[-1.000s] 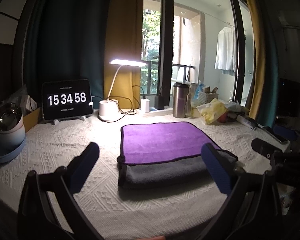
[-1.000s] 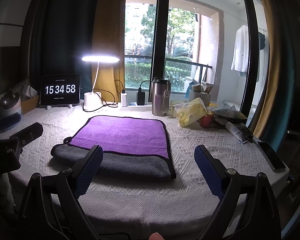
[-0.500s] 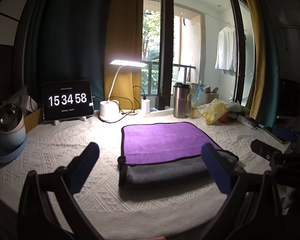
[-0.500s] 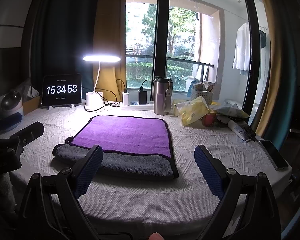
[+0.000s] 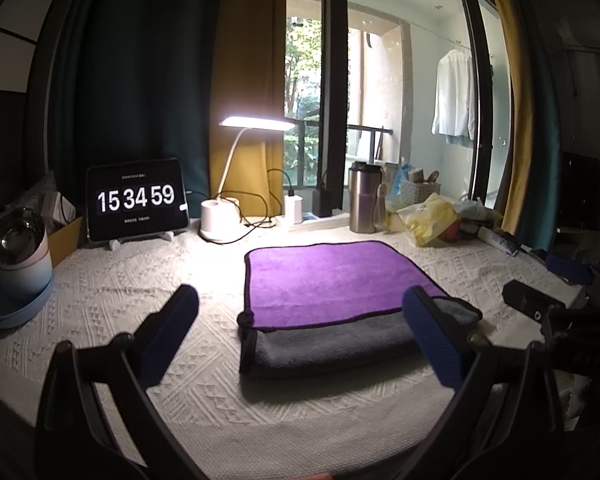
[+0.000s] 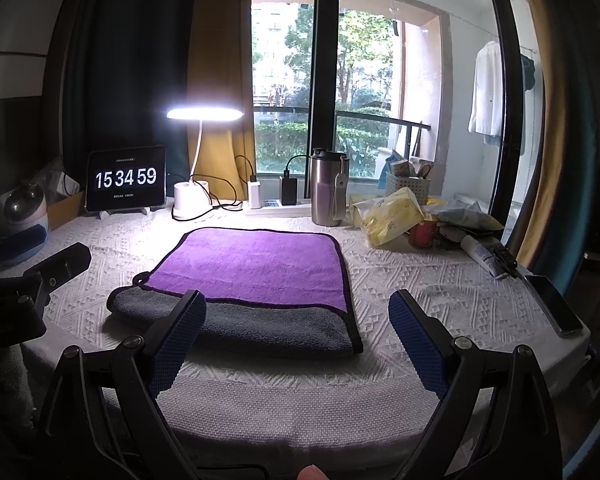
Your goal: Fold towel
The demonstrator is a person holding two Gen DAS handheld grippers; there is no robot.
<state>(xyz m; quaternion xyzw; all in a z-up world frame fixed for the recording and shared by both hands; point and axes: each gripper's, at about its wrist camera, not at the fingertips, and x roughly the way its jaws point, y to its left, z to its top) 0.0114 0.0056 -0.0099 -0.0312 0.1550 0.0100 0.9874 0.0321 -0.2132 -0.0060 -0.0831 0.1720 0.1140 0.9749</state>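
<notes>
Purple-and-grey plush microfibre towel (image 6: 256,280) lies on the white knit-covered desk (image 6: 420,292), purple layer over grey, apparently part-folded. Left hand-held gripper (image 5: 300,330) and right hand-held gripper (image 6: 296,334) both spread wide, holding nothing, short of the towel's near edge. Likely soft, light, limp; pinch the near corners. Black tablet clock (image 6: 126,178) stands behind.

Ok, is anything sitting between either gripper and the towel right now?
Nothing visible. Only bare tablecloth lies between the open right gripper and the towel, likewise for the open left gripper.

Plush cloth towel (image 5: 332,280), knitted textured tablecloth (image 5: 120,280)
</notes>
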